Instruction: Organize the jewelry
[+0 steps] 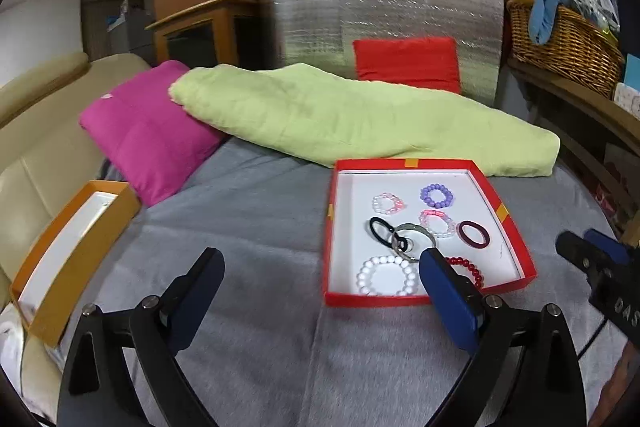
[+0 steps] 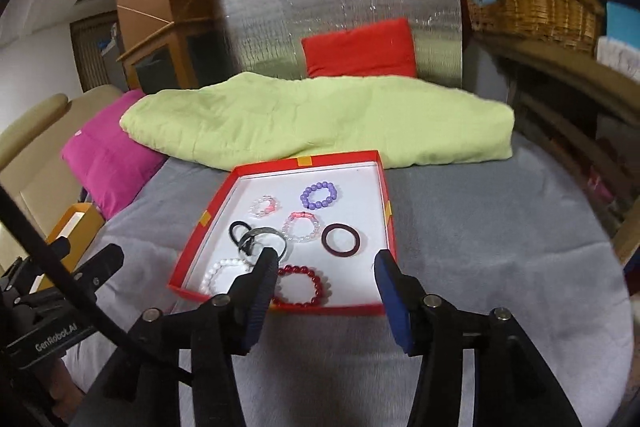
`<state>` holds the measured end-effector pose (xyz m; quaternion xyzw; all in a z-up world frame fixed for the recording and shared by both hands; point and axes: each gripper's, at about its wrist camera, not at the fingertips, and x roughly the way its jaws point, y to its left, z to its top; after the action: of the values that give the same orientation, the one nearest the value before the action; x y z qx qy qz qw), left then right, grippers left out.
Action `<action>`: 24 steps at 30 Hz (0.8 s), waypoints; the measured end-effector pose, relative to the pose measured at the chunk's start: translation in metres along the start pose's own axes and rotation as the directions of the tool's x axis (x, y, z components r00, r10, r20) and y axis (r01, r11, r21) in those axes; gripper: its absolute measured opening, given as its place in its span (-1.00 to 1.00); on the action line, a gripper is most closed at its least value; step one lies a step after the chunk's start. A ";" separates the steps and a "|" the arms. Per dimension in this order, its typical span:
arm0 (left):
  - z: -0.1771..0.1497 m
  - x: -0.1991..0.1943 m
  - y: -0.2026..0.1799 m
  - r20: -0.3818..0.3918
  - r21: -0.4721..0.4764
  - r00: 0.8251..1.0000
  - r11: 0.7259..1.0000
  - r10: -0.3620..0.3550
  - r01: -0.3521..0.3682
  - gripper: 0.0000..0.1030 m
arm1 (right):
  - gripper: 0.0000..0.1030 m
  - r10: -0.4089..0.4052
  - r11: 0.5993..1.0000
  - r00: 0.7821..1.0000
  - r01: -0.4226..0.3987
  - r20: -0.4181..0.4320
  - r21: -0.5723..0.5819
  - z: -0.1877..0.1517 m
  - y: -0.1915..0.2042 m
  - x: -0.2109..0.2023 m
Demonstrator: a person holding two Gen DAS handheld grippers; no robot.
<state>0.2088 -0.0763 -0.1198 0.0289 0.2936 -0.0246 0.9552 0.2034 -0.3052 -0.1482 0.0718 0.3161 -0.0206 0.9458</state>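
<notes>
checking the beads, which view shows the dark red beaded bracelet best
The right wrist view: the dark red beaded bracelet lies almost whole in the red cardboard tray. In the left wrist view, the left claw's blue finger hides most of that bracelet.

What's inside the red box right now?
In the red box: purple, white, red and two pink bead bracelets, maroon ring, black-and-grey loops. Gripper fingers cover parts.

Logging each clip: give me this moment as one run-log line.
left tongs open, empty | right tongs open, empty, over red box near edge | bracelets in red box | orange box left, untouched
</notes>
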 end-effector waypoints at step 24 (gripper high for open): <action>-0.011 -0.009 0.010 0.026 0.038 1.000 0.999 -0.002 0.001 0.90 | 0.32 -0.101 0.994 0.995 0.101 -0.024 -0.035 -0.032 0.026 -0.012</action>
<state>0.1956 -0.0655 -0.1235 0.0466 0.2805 -0.0315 0.9582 0.1774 -0.2747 -0.1630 0.0398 0.3320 -0.0621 0.9404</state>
